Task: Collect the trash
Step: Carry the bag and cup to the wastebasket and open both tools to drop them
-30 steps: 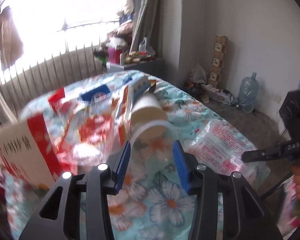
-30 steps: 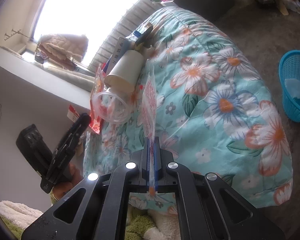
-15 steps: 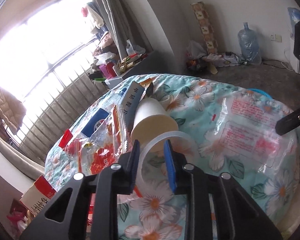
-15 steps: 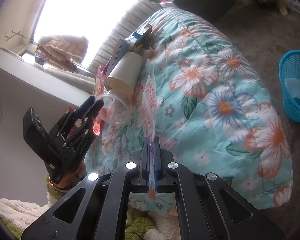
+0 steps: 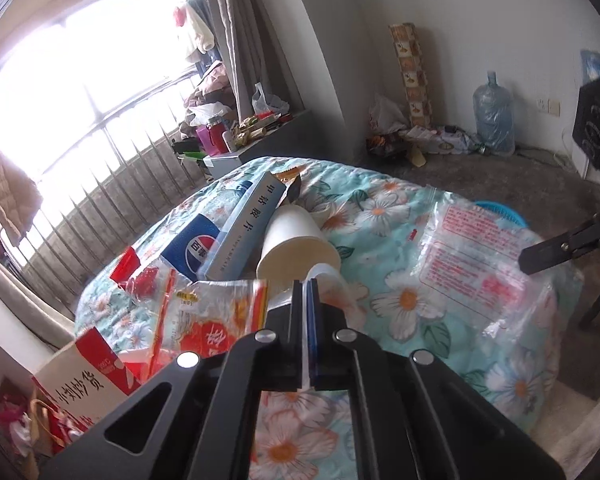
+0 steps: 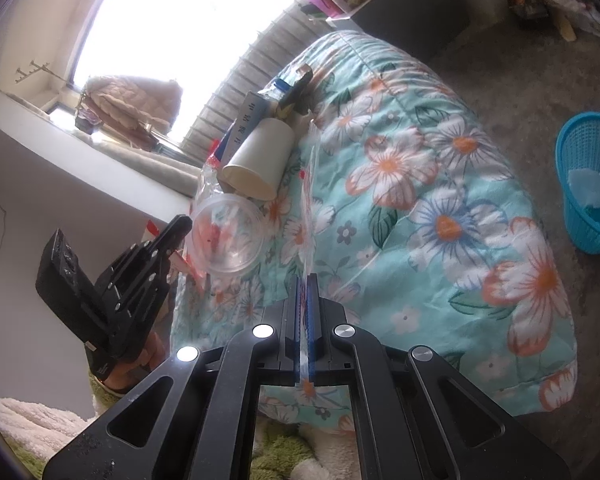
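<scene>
My left gripper (image 5: 306, 286) is shut on the rim of a clear plastic lid (image 5: 332, 280), which shows as a round disc in the right wrist view (image 6: 228, 236). A white paper cup (image 5: 296, 240) lies on its side just beyond it on the floral quilt (image 5: 380, 208). My right gripper (image 6: 302, 280) is shut on the edge of a clear plastic bag with red print (image 5: 480, 256), seen edge-on in the right wrist view (image 6: 308, 200). A blue trash basket (image 6: 588, 184) stands on the floor right of the bed.
More litter lies on the quilt: a light blue box (image 5: 248, 228), a blue Pepsi wrapper (image 5: 192, 248), red and clear wrappers (image 5: 216, 312), a red and white box (image 5: 80, 376). A cluttered cabinet (image 5: 236, 144) stands by the window. A water jug (image 5: 494, 120) stands by the wall.
My left gripper has closed from open onto the clear lid's rim. My right gripper has stayed shut on the plastic bag, nearly still.
</scene>
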`<move>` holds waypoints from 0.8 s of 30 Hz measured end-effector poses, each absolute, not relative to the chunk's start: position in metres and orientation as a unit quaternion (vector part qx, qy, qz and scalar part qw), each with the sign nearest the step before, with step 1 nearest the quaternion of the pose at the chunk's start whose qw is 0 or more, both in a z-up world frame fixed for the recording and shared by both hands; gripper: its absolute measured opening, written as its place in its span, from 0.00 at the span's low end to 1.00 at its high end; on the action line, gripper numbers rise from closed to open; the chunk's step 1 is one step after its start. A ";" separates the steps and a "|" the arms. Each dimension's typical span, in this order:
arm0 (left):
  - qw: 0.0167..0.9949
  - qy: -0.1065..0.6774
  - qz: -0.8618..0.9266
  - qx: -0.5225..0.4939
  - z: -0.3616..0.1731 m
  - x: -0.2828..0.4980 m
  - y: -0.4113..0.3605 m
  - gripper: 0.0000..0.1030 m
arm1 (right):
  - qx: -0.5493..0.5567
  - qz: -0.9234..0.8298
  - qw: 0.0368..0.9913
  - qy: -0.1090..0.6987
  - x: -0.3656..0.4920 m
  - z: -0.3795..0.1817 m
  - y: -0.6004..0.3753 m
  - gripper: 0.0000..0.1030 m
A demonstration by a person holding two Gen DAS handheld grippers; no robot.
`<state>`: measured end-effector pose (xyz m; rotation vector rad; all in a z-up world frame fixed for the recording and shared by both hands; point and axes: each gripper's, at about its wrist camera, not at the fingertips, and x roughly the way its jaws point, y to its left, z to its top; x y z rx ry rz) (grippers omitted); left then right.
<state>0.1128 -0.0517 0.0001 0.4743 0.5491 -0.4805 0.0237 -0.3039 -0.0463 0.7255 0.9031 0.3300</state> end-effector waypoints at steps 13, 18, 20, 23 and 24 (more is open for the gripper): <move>0.908 0.289 -0.301 0.021 0.043 0.119 -0.017 0.00 | 0.329 0.159 0.846 0.388 0.014 -0.020 -0.303 0.00; 0.897 0.284 -0.337 -0.037 0.063 0.118 -0.013 0.00 | 0.324 0.156 0.856 0.371 0.009 -0.007 -0.305 0.00; 0.892 0.280 -0.349 -0.062 0.072 0.118 -0.011 0.00 | 0.323 0.155 0.861 0.361 0.006 -0.001 -0.306 0.00; 0.891 0.267 -0.358 -0.082 0.087 0.117 -0.010 0.00 | 0.321 0.155 0.868 0.347 0.001 0.008 -0.308 0.00; 0.892 0.261 -0.358 -0.085 0.092 0.116 -0.010 0.00 | 0.319 0.154 0.870 0.342 -0.001 0.012 -0.308 0.00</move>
